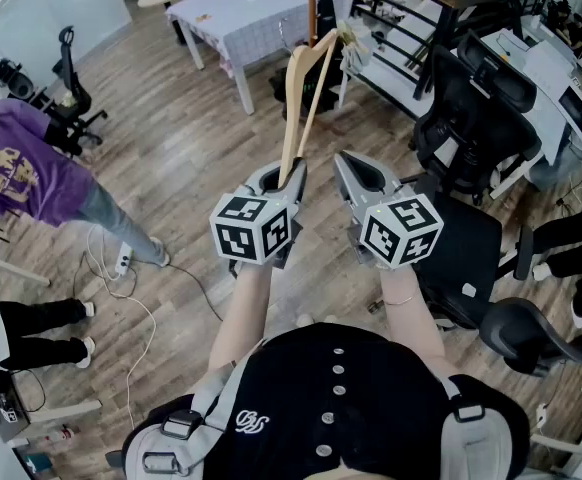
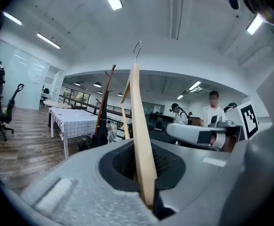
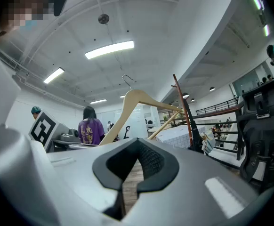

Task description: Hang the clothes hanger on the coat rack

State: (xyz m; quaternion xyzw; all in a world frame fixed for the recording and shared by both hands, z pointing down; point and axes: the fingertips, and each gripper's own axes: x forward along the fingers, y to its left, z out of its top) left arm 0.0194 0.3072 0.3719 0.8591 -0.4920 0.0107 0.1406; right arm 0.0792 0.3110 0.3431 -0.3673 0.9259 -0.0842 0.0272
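Note:
A pale wooden clothes hanger (image 1: 299,98) with a metal hook (image 2: 137,48) stands upright in my left gripper (image 1: 286,173), which is shut on the lower end of one arm (image 2: 141,145). The brown wooden coat rack (image 1: 312,3) stands beyond the hanger's top, next to the table; in the left gripper view the coat rack (image 2: 104,98) is still some way off. My right gripper (image 1: 356,168) hovers beside the left one at the same height. Its jaws sit nearly together with nothing in them, only a thin slit of floor showing between. In the right gripper view the hanger (image 3: 132,102) rises to its left.
A table with a checked cloth (image 1: 251,18) stands behind the rack. Black office chairs (image 1: 471,118) and desks fill the right side, with a black railing (image 1: 401,18) at the back. A person in purple (image 1: 21,173) is at the left; cables (image 1: 121,268) lie on the wooden floor.

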